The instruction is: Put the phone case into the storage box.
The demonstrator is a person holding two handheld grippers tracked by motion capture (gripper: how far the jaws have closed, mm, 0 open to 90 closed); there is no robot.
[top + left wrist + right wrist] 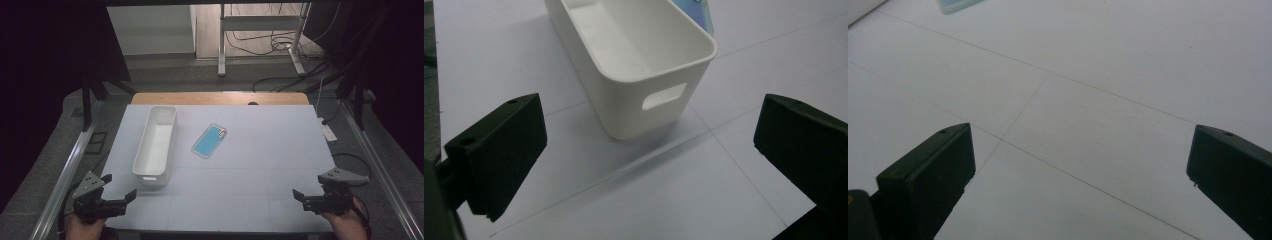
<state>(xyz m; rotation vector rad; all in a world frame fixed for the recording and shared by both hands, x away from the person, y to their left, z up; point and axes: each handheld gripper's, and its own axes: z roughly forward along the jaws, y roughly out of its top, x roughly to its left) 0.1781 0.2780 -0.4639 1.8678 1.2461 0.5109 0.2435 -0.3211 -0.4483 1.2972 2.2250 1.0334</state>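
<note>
A long white bin (155,145) stands empty on the left half of the white table (260,165). To its right a phone in a blue case (210,141) lies flat and at an angle. My left gripper (120,186) rests open at the near left corner, just short of the bin's near end. In the left gripper view the bin (634,55) with its handle slot faces my open left gripper (649,150), and a corner of the phone (698,12) peeks out behind it. My right gripper (310,189) is open at the near right corner. The right gripper (1078,165) has bare table between its jaws, and the phone's edge (955,5) lies far ahead.
A wooden strip (220,98) runs along the table's far edge. A white power strip (327,131) lies off the right side. Metal rails (65,175) flank the table. Cables and a metal stand (260,30) are on the floor beyond.
</note>
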